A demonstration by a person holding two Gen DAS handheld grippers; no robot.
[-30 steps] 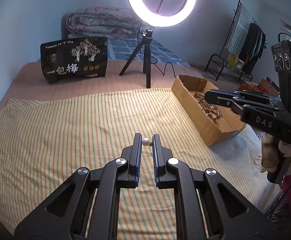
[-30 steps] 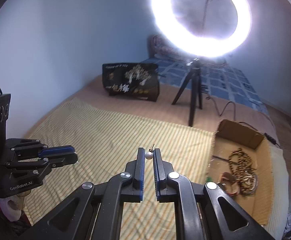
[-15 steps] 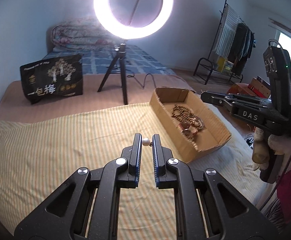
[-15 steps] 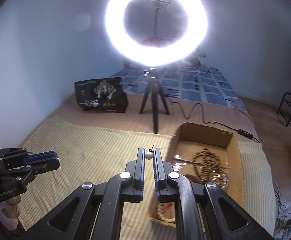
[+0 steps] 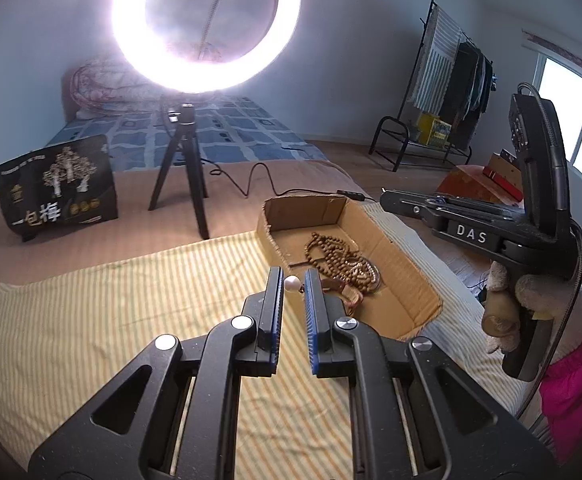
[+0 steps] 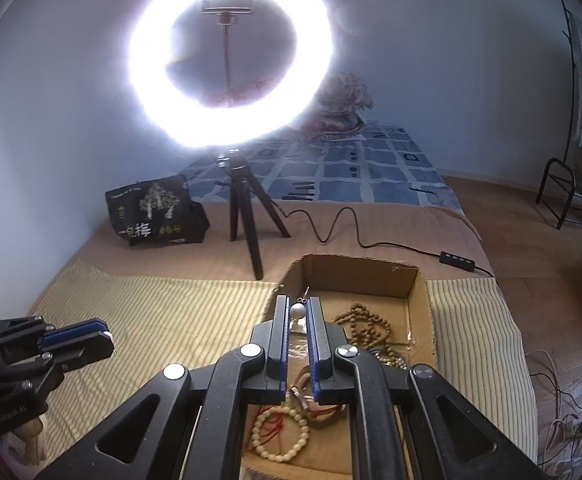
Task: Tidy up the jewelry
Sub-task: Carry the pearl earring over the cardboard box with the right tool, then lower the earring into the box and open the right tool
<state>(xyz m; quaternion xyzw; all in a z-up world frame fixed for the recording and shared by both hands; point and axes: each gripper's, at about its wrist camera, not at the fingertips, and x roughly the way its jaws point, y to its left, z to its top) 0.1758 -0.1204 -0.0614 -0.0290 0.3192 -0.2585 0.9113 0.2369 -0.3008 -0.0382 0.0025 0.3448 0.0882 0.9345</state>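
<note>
My left gripper [image 5: 292, 285] is shut on a white pearl earring [image 5: 291, 283], held above the striped cloth just left of the cardboard box [image 5: 407, 256]. My right gripper [image 6: 297, 310] is shut on another pearl earring [image 6: 296, 310] with a metal hook, held over the box [image 6: 421, 292]. Inside the box lie a brown bead necklace [image 5: 341, 258], also seen from the right wrist [image 6: 365, 326], and a cream bead bracelet [image 6: 279, 436]. The left gripper also shows in the right wrist view [image 6: 109, 338], and the right gripper in the left wrist view [image 5: 387, 198].
A lit ring light on a black tripod [image 5: 187, 176] stands behind the yellow striped cloth [image 5: 91, 320], its cable [image 6: 331, 228] trailing right. A black printed bag [image 5: 57, 188] sits at the back left. A clothes rack [image 5: 447, 92] stands by the far wall.
Both grippers have swung right toward the cardboard box, each still holding its pearl earring. The right gripper is now over the box; the left is beside it.
</note>
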